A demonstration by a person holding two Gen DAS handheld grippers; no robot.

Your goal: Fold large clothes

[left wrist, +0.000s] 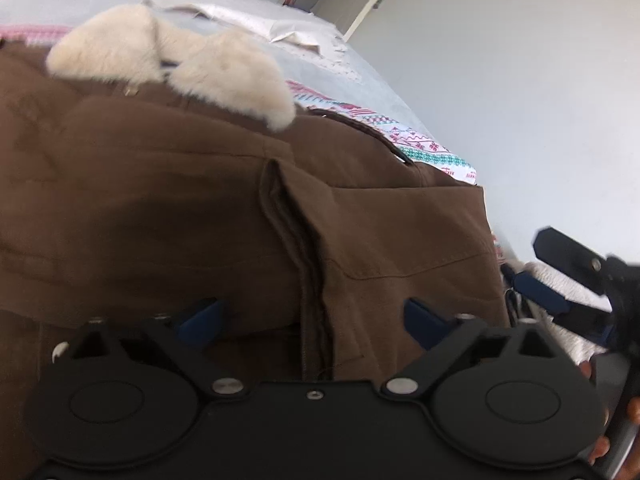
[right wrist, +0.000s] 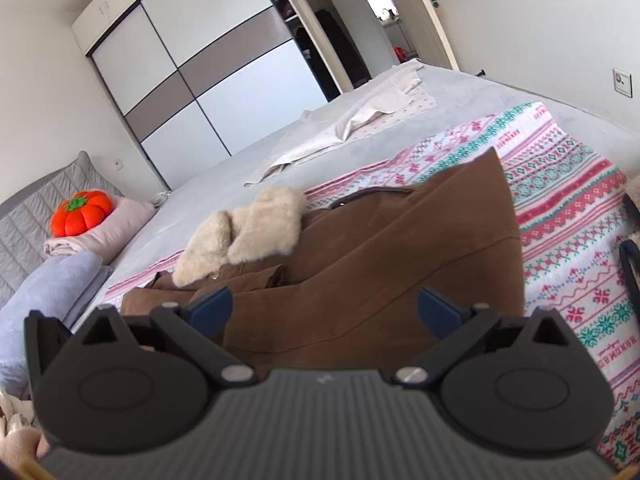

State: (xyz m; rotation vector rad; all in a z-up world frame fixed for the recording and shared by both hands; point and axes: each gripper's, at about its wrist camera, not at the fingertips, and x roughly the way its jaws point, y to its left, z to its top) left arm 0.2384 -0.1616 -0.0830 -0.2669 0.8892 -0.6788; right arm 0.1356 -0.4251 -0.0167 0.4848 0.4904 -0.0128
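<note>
Grey bedding covers the bed (right wrist: 460, 92), with a patterned pink, teal and white blanket (right wrist: 568, 208) spread across it and the brown coat (right wrist: 380, 264) lying on that blanket, its cream fur collar (right wrist: 256, 224) toward the far side. Only the right wrist view shows the wider room: a sliding-door wardrobe (right wrist: 192, 80), an orange pumpkin cushion (right wrist: 80, 214) on a pink pillow, a blue pillow at the left edge, a pale sheet (right wrist: 360, 120) crumpled farther up the bed, and a wall switch (right wrist: 622, 82). That view shows the right gripper (right wrist: 325, 309) with its jaws spread wide over the coat's folded brown panel, pads not pressing on the fabric. Only the left wrist view shows the coat's vertical seam and stitched panel (left wrist: 312, 248) close up, running between the jaws of the left gripper (left wrist: 314, 316), which also stand released above the cloth. At that view's right edge the right gripper (left wrist: 560, 276) appears from outside, jaws parted, with fingers (left wrist: 600, 448) of a hand around its handle and a white textured cloth beneath it.
</note>
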